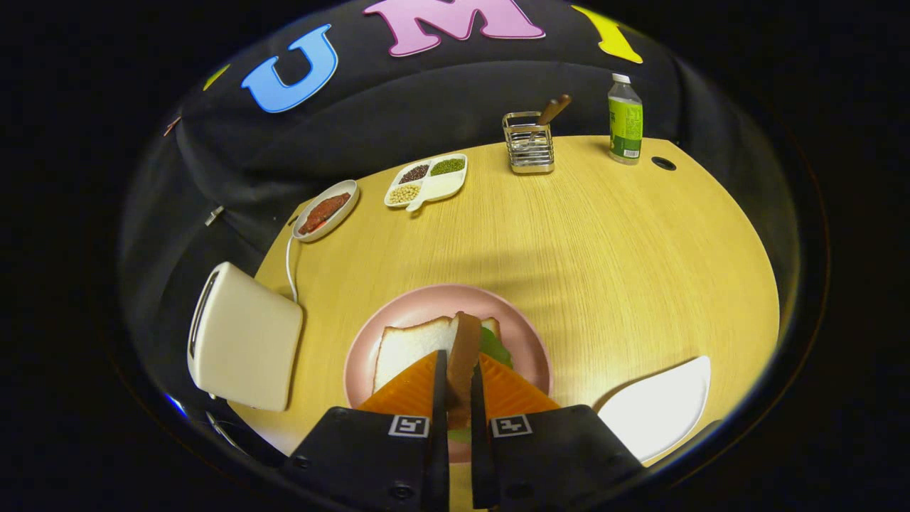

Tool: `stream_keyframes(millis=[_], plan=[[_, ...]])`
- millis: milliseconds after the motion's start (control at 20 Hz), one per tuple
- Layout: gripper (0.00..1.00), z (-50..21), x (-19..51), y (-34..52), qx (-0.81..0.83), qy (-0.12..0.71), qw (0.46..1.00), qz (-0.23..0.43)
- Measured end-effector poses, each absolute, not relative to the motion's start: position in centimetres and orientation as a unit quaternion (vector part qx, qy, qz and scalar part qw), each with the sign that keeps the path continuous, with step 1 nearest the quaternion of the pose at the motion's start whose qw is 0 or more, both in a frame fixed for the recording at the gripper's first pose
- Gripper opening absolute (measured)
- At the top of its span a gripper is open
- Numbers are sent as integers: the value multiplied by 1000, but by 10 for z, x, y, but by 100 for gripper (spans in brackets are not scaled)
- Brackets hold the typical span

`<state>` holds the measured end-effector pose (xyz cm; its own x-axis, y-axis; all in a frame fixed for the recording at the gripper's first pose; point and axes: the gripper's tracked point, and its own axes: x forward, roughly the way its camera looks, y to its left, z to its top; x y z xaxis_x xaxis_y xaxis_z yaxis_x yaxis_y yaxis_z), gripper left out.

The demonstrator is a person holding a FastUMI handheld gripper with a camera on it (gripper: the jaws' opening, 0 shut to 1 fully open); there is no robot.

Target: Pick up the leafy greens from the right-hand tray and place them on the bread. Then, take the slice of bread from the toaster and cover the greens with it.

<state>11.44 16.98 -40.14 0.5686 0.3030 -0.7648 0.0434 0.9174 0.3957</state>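
Note:
My gripper [456,359] is shut on a slice of bread [463,348], which stands on edge between the fingers with its brown crust facing me. Beneath it lies the pink plate [426,302], bearing a white slice of bread [409,345] flat on it. Leafy greens [496,347] lie on that slice, just right of the held one. The held slice hangs over the plate's middle; whether it touches the greens I cannot tell. The white toaster [245,338] stands left of the plate. The white right-hand tray [661,409] lies to the right of the fingers.
Beyond the plate, at the table's far left, are a small dish of meat [325,211] and a divided dish of beans [426,181]. A wire utensil holder [528,142] and a green-labelled bottle [625,119] stand at the far edge, by a cable hole [663,163].

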Motion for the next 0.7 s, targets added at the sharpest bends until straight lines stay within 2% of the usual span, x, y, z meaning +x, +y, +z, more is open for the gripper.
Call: stream_keyframes(millis=[100, 150, 250, 300, 400, 450, 500, 550, 650, 700], plan=[[17, -410, 115, 166, 175, 465, 865, 69], [23, -413, 113, 164, 170, 468, 865, 67], [25, -419, 113, 159, 150, 470, 868, 56], [37, -421, 113, 158, 141, 470, 869, 58], [41, -422, 110, 154, 121, 474, 871, 50], [45, -425, 108, 149, 110, 477, 871, 41], [55, -425, 105, 144, 95, 483, 870, 34], [57, -425, 106, 143, 83, 483, 871, 31], [70, -419, 103, 134, 47, 480, 875, 22], [84, -417, 100, 130, 36, 480, 876, 20]])
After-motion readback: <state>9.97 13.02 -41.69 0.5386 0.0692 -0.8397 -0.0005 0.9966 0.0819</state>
